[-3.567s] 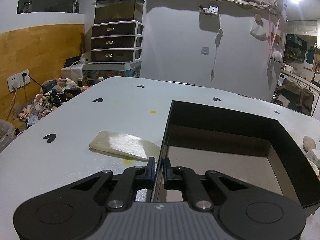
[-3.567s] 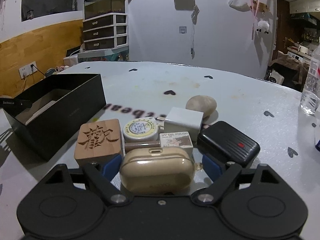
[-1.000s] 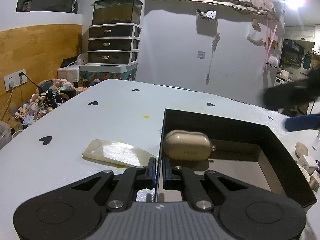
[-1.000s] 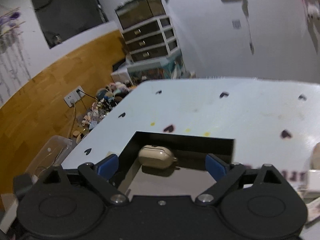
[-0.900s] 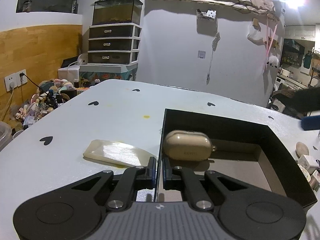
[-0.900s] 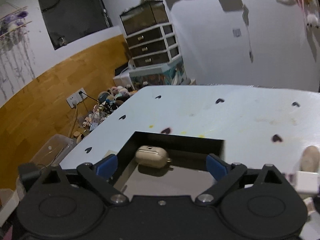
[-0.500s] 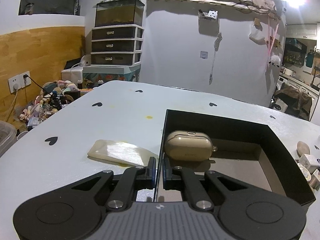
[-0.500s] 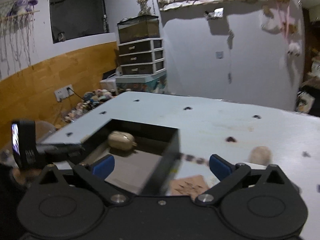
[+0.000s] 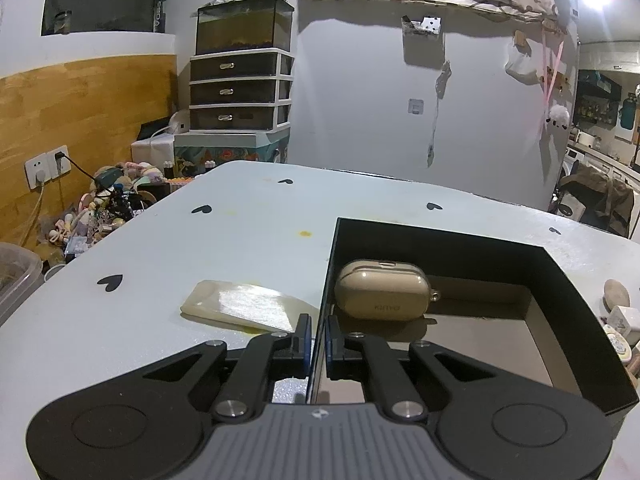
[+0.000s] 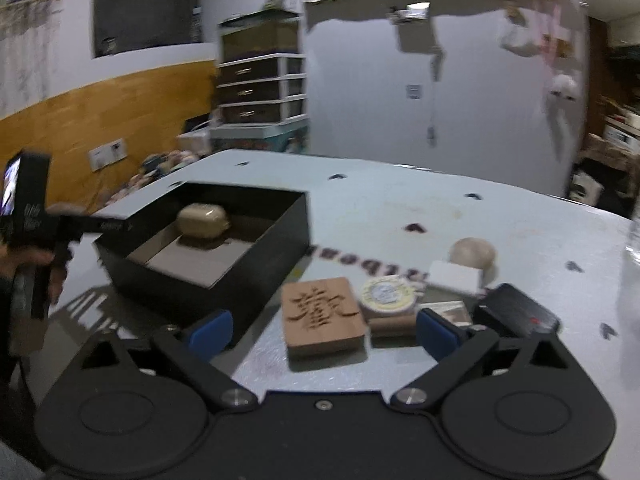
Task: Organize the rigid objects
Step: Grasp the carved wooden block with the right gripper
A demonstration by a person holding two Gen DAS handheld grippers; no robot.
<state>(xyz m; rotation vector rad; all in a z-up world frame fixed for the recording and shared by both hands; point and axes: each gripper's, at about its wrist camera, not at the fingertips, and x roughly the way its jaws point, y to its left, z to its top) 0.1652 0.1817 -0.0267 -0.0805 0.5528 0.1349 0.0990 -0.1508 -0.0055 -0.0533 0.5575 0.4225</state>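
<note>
Right wrist view: the right claw (image 10: 322, 330) is spread wide and empty, now back over the cluster on the worktop (image 10: 500, 216), framing the carved wooden block (image 10: 320, 316) and round tin (image 10: 386, 294). The beige earbud case (image 9: 382, 294) it gripped seconds ago lies in the black box (image 9: 520, 258), near the far-left corner. The left claw (image 9: 316, 338) stays clenched on the box's left wall, steadying it. One item is sorted; the block looks like the likely next pick

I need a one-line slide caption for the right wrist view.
Open right gripper faces a carved wooden block; beige earbud case lies in the black box.
</note>
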